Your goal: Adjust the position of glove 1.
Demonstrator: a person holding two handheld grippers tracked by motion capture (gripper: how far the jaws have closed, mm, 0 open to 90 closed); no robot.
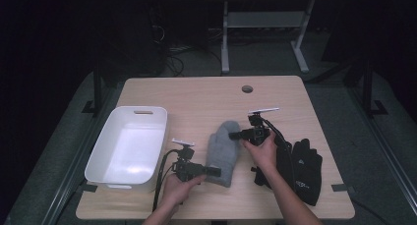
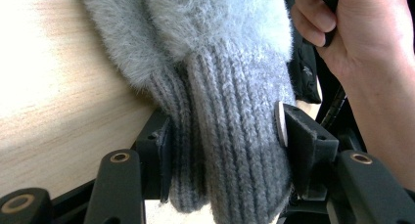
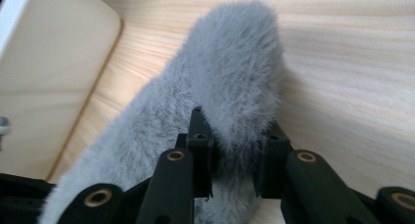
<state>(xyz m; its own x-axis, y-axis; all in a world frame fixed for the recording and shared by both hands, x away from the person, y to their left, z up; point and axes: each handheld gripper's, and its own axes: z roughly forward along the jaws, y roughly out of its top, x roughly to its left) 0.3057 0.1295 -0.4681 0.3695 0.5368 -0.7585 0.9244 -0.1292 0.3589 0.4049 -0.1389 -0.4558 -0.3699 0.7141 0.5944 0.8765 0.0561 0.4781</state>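
A fluffy grey mitten (image 1: pixel 223 146) lies on the wooden table (image 1: pixel 196 97) between both hands. My left gripper (image 1: pixel 216 172) comes in from the left at the mitten's near end. Its jaws press on both sides of the ribbed knit cuff (image 2: pixel 230 136). My right gripper (image 1: pixel 233 135) reaches in from the right, and its jaws (image 3: pixel 234 150) pinch a fold of the mitten's fuzzy upper part (image 3: pixel 235 72). The mitten rests flat, with its rounded tip pointing away from me.
A white plastic bin (image 1: pixel 101 146) stands at the left of the table, with its corner (image 3: pixel 49 62) close to the mitten. A pair of black gloves (image 1: pixel 305 168) lies at the right beside the person's right forearm. A cable hole (image 1: pixel 247 89) sits near the far edge.
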